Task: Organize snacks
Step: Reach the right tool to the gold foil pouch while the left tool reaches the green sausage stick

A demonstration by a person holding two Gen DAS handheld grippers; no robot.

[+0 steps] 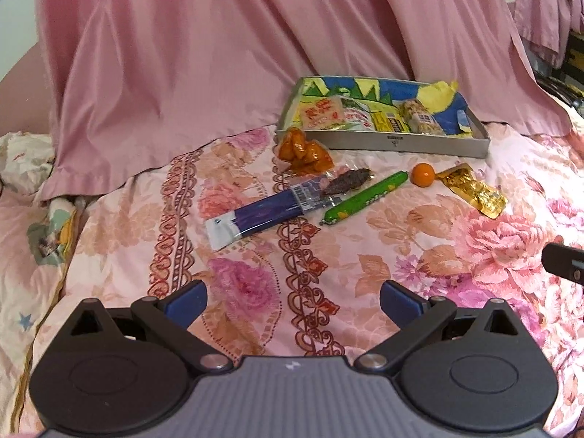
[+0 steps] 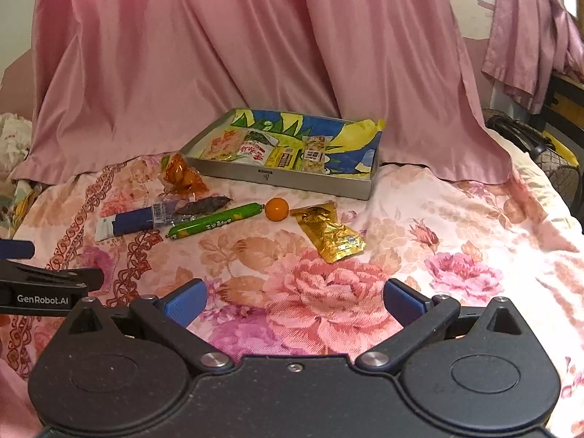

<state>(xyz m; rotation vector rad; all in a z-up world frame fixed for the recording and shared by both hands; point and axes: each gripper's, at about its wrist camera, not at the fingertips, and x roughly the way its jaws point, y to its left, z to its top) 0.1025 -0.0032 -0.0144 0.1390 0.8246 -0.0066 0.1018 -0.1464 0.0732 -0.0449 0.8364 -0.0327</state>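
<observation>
Both claws hung empty over the flowered bedspread [image 1: 365, 241] as the snack sorting stood partway done, by my reckoning

Left wrist view: my left claw [image 1: 294, 301] was spread wide, blue pads [image 1: 186, 297] well apart, nothing between them. Ahead sat the grey metal tray [image 1: 383, 142], against the pink drape [image 1: 219, 54], already holding several packets on a bright blue-and-yellow wrapper. Six snacks lay loose on the bedspread in front of it: an orange bag of glazed pieces [image 1: 303, 151] just beside the tray's near-left corner, a dark strip in clear film [image 1: 346, 179], a long blue-and-white packet [image 1: 262, 215], a green sausage stick [image 1: 365, 197], a small orange ball [image 1: 422, 174] and a crinkled gold pouch [image 1: 474, 191]. The tip of my other claw showed at the right edge

Right wrist view: my right claw [image 2: 295, 301] was equally wide and empty. The gold pouch [image 2: 330, 231] lay nearest to it, flat and wrinkled, with the orange ball [image 2: 276, 209] just beside its far end and touching the tip of the green stick [image 2: 215, 221]. The tray [image 2: 284, 179] stood beyond, room left at its right end. My left claw [image 2: 22, 255] edged in at left

I judged the step to be choosing the next loose snack; the pouch called for a low, flat pinch on its edge, and the ball looked liable to roll
</observation>
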